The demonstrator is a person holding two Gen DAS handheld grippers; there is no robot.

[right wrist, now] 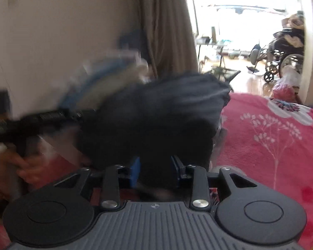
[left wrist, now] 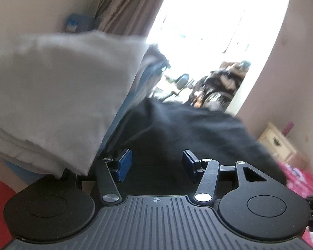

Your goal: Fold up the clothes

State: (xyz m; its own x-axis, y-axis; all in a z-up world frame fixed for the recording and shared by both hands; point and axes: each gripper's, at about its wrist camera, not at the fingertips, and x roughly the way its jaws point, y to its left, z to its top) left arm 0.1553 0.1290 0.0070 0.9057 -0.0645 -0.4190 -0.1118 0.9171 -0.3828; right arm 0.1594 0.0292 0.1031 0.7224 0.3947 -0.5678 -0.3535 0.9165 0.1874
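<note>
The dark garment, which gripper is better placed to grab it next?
Probably the left gripper: its jaws stand apart around the dark garment, steady and sharp. The right gripper view is motion-blurred.

The left gripper (left wrist: 156,164) sits low in the middle of its own view, and its two blue pads (left wrist: 124,164) stand apart. The right gripper (right wrist: 155,171) sits low in the middle of its view too, pads apart. A hand (right wrist: 29,168) shows blurred at the lower left there.
</note>
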